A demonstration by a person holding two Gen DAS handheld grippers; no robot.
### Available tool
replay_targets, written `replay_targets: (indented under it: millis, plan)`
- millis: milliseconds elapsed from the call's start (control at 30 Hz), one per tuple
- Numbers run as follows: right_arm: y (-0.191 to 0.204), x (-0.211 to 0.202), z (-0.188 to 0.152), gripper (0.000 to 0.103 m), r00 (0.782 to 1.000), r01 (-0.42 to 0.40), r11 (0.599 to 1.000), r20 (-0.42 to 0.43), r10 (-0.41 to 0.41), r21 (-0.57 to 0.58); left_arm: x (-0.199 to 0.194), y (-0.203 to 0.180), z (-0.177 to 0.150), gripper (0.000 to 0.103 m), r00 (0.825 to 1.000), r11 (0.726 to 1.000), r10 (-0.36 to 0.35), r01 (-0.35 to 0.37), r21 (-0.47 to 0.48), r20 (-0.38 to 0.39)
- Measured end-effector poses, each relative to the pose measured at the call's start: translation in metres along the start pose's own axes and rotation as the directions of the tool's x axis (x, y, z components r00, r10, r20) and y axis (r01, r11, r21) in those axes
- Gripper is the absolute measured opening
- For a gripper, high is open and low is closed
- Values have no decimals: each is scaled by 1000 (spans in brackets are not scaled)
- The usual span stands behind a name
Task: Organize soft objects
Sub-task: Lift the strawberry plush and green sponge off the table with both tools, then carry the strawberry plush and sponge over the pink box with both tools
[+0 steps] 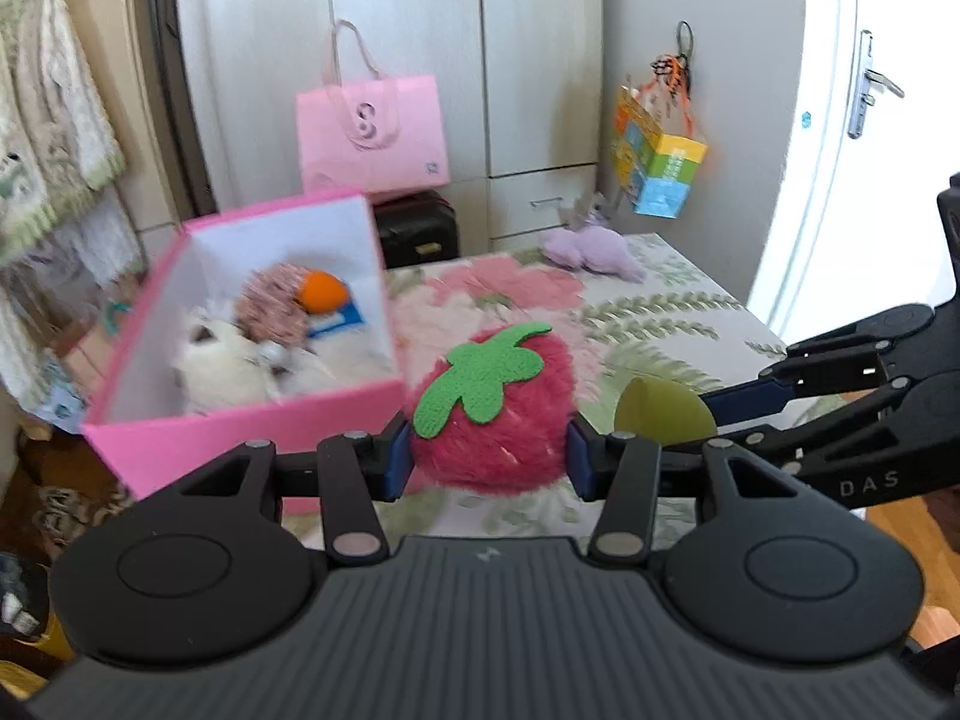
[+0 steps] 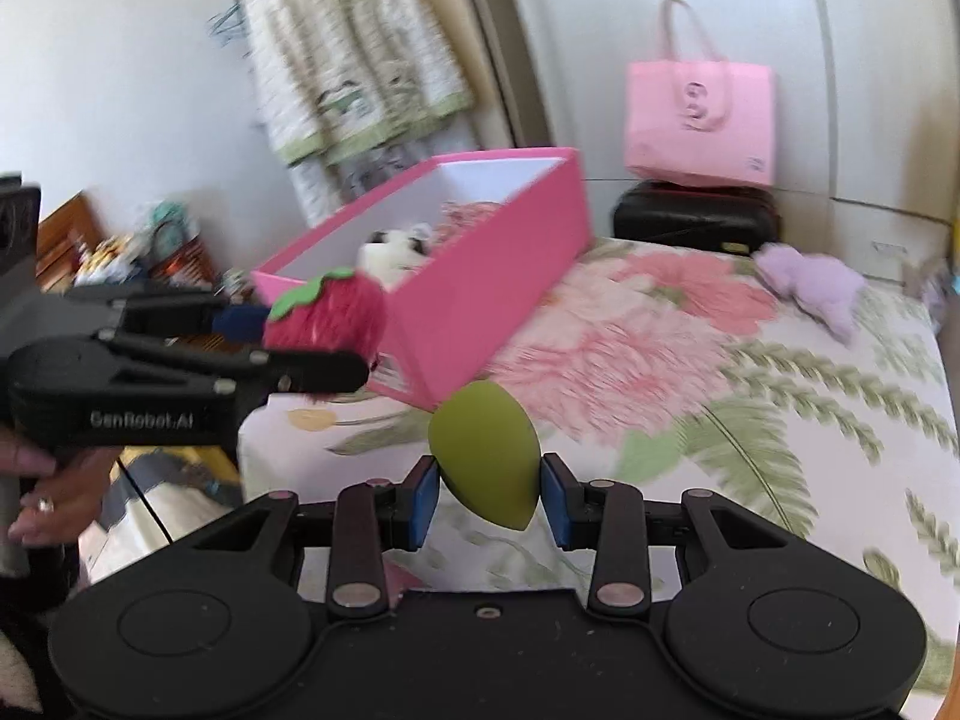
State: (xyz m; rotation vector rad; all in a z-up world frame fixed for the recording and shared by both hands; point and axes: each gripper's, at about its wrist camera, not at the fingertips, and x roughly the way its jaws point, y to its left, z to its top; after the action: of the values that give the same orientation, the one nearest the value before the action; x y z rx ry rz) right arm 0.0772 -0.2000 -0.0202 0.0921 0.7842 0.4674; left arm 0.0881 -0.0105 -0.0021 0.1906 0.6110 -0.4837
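Observation:
My left gripper (image 1: 489,450) is shut on a fuzzy red strawberry plush (image 1: 492,402) with a green felt leaf, held in the air just right of an open pink box (image 1: 240,438). The box holds a white plush, a pinkish fuzzy toy and an orange ball. My right gripper (image 2: 489,495) is shut on an olive-green egg-shaped sponge (image 2: 486,456), above the floral bedspread (image 2: 750,420). In the right wrist view the left gripper (image 2: 336,354) with the strawberry (image 2: 327,315) hangs at the near end of the box (image 2: 480,300). A lilac plush (image 2: 810,288) lies on the bed's far side.
A pink paper bag (image 1: 372,132) stands on a black case (image 1: 417,228) in front of grey wardrobe doors. A colourful carton (image 1: 660,168) hangs at the right by a white door. Towels (image 2: 354,72) hang left of the box. A hand (image 2: 36,498) grips the left tool.

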Motion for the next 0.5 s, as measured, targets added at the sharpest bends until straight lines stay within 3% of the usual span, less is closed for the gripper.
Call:
replay_targets:
  millis: [100, 267, 500]
  plan:
    - [16, -3, 20, 42, 999, -47, 998, 2, 47, -50, -17, 13, 10, 48, 1000, 1000, 8, -8, 5, 3]
    - [42, -4, 51, 42, 991, -132, 984, 14, 135, -118, -29, 43, 24, 48, 999, 998, -41, 40, -49, -29]
    - [65, 12, 90, 44, 986, -146, 967, 55, 160, -209, -23, 70, 44, 48, 999, 998, 39, -38, -43, 25]
